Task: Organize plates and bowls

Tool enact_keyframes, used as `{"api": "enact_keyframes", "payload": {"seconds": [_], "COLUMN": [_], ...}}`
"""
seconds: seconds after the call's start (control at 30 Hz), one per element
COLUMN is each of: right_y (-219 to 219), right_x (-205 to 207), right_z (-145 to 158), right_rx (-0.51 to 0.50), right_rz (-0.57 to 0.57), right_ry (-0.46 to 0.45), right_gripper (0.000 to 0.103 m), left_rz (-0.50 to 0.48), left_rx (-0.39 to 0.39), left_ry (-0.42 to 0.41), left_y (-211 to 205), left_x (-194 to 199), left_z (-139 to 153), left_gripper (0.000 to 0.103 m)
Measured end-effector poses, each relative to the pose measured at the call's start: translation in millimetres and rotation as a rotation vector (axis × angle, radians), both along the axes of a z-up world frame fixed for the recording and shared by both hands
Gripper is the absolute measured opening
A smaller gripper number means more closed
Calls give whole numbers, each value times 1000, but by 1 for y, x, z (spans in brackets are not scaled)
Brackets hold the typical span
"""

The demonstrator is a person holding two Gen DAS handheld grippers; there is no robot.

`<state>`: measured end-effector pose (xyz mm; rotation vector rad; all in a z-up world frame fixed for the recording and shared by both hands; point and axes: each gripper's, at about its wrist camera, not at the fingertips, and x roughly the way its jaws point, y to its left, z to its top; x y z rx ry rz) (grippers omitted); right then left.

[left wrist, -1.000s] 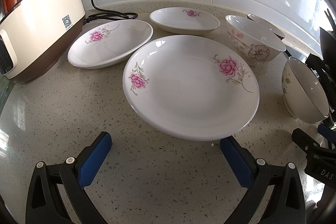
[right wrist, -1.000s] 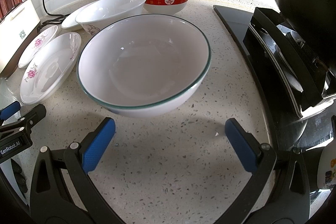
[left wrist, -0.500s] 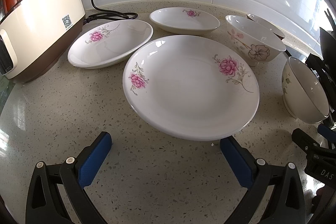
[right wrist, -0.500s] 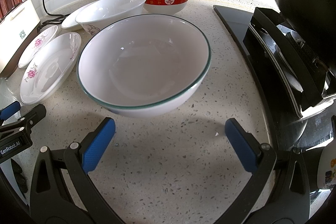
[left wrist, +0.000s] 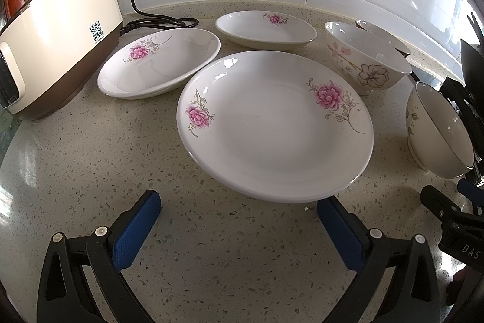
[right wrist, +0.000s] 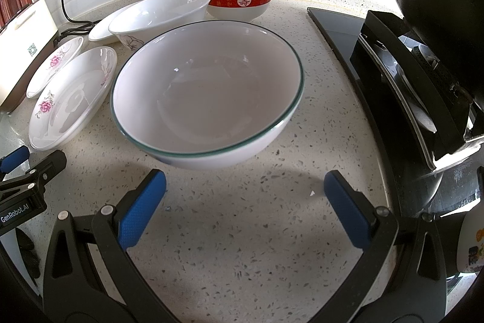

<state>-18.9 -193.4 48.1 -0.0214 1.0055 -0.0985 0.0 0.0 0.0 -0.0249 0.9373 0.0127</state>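
Both sets of jaws are spread wide, nothing gripped: the left gripper [left wrist: 237, 220] faces a white pink-flowered ceramic plate [left wrist: 272, 126], the right gripper [right wrist: 245, 200] a white green-rimmed bowl [right wrist: 208, 93], on the speckled counter [right wrist: 242, 247].

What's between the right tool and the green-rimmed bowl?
Only bare speckled counter lies between the right tool and the green-rimmed bowl, seen in the right wrist view.

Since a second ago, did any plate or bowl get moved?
No, nothing visibly changed. The left gripper stays open in front of the big flowered plate, and the right gripper stays open in front of the green-rimmed bowl. No dishes have moved.
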Motion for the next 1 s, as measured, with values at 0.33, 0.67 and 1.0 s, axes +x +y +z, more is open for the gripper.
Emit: {"api": "enact_keyframes", "payload": {"seconds": [0.33, 0.67, 1.0], "right_y": [0, -1, 2], "right_x": [0, 0, -1], "right_z": [0, -1, 0], "right_rx": [0, 1, -1], "right_rz": [0, -4, -25], "right_ry": [0, -1, -2], "right_gripper": [103, 103, 103], "left_rz": [0, 0, 0], "left_rx": [0, 0, 0], "left_ry": [0, 0, 0], "left_y": [0, 0, 0], "left_x": [0, 0, 0], "left_z": [0, 0, 0], "left_gripper": [103, 103, 103]}}
